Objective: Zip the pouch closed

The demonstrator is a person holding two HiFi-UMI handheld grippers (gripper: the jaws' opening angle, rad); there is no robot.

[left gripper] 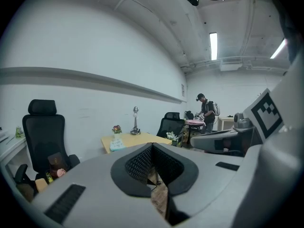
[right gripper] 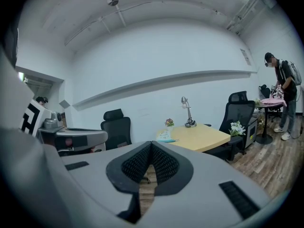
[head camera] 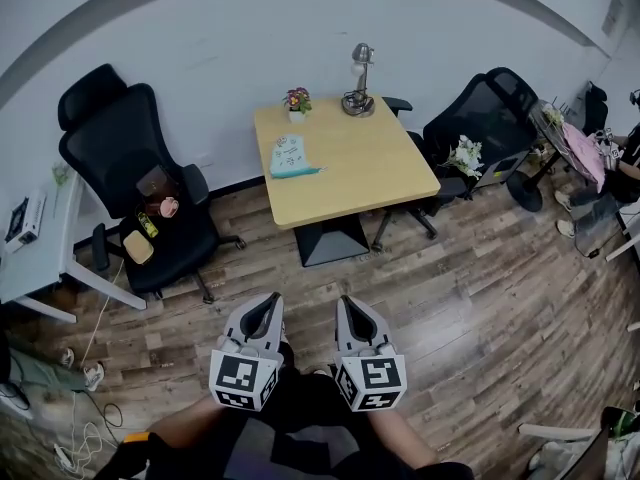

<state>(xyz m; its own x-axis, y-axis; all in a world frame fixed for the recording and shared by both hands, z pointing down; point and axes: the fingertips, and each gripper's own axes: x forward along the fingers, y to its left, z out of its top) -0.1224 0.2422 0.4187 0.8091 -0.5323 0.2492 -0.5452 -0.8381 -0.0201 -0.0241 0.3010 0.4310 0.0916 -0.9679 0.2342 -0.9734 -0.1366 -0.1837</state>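
Left fingers [left gripper: 138,165]: together at the tips, with nothing between them. The pads are black with a fine mesh texture, set in smooth grey shells.
Right fingers [right gripper: 136,164]: together at the tips, with nothing between them. Same black mesh pads and grey shells.
Left gripper [head camera: 268,304]: low in front of the person's body, pointing forward toward the surface. The left cube [head camera: 244,380] at its rear carries black-and-white square markers.
Right gripper [head camera: 346,306]: just beside the left gripper and parallel to it. The right cube [head camera: 372,382] carries the same kind of markers.
Floor [head camera: 470,298]: grey-brown wood-grain planks beneath both grippers.
Surface [head camera: 370,168]: squarish light wood top on a dark base.
Pouch [head camera: 291,156]: flat and pale teal, lying on the surface's left side, well apart from both grippers. Its print is too small to read.
Flower pot [head camera: 297,101]: small, at the far edge just beyond the pouch.
Lamp [head camera: 359,80]: metallic, at the far edge, right of the flower pot.
Left chair [head camera: 135,183]: black office chair with small items on the seat.
Right chair [head camera: 480,118]: black office chair with a mesh back.
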